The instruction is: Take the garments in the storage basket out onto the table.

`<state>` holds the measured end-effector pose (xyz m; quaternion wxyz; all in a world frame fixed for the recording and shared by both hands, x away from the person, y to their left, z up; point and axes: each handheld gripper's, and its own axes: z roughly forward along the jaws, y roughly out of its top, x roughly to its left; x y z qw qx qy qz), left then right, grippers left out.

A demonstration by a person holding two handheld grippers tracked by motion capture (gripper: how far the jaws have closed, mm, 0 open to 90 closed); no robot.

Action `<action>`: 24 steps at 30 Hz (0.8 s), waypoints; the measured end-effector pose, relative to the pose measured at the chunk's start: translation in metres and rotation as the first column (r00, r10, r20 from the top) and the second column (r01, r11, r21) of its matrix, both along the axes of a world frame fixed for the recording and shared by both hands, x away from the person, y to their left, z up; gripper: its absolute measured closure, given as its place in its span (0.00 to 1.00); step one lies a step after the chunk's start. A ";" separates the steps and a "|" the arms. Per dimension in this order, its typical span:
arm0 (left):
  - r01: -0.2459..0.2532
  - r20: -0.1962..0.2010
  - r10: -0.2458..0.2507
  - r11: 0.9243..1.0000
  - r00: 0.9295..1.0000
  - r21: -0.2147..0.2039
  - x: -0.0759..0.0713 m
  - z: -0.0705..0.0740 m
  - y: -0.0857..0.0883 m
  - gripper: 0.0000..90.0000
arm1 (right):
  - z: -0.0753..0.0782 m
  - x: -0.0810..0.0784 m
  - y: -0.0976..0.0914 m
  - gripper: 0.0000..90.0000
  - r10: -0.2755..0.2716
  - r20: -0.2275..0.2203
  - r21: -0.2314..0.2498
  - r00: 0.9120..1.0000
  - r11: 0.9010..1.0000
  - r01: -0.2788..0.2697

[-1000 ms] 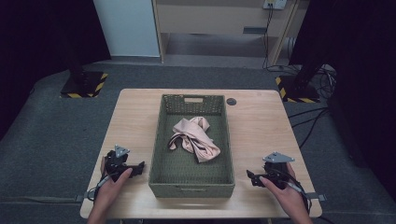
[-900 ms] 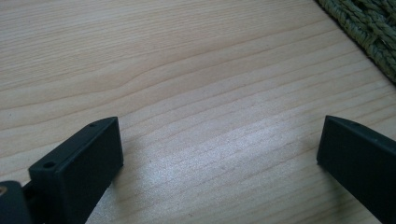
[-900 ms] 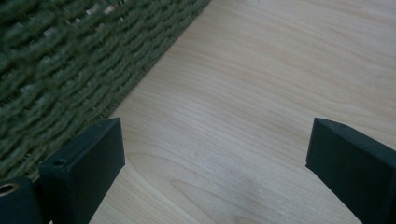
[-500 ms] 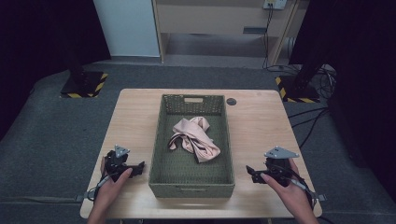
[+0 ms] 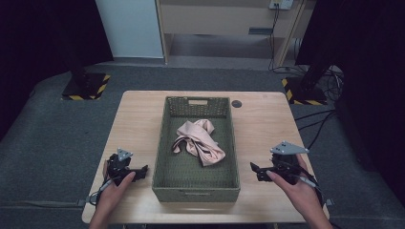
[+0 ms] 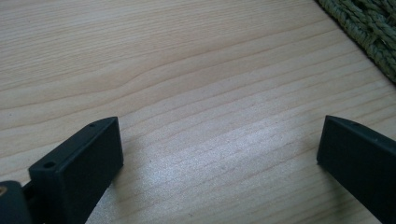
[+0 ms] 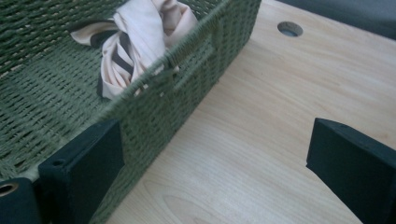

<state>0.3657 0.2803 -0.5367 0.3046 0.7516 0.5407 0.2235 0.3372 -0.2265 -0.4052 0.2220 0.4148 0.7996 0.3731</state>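
A green woven basket stands in the middle of the wooden table. Inside it lies a crumpled pink cloth with dark stripes, also seen in the right gripper view. My left gripper rests low on the table just left of the basket, open, with bare wood between its fingers. My right gripper is held a little right of the basket, open and holding nothing; its left finger stands in front of the basket wall.
A round hole is cut in the table at the back right of the basket. Dark stands with yellow-black striped bases sit on the grey floor behind the table. Cables trail at the right.
The right gripper has lifted slightly and shifted a little; the left gripper has stayed where it was. The cloth and basket have not moved.
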 end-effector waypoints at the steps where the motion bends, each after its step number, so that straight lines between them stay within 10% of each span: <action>1: 0.000 0.000 0.000 1.000 1.000 0.000 0.000 0.000 0.000 0.00 | 0.003 0.001 0.002 0.05 0.002 0.003 -0.003 1.000 1.000 -0.002; 24: 0.000 0.000 0.000 1.000 1.000 0.000 0.000 0.000 0.000 0.00 | 0.041 0.021 0.053 0.05 0.087 0.013 -0.024 0.996 0.996 -0.087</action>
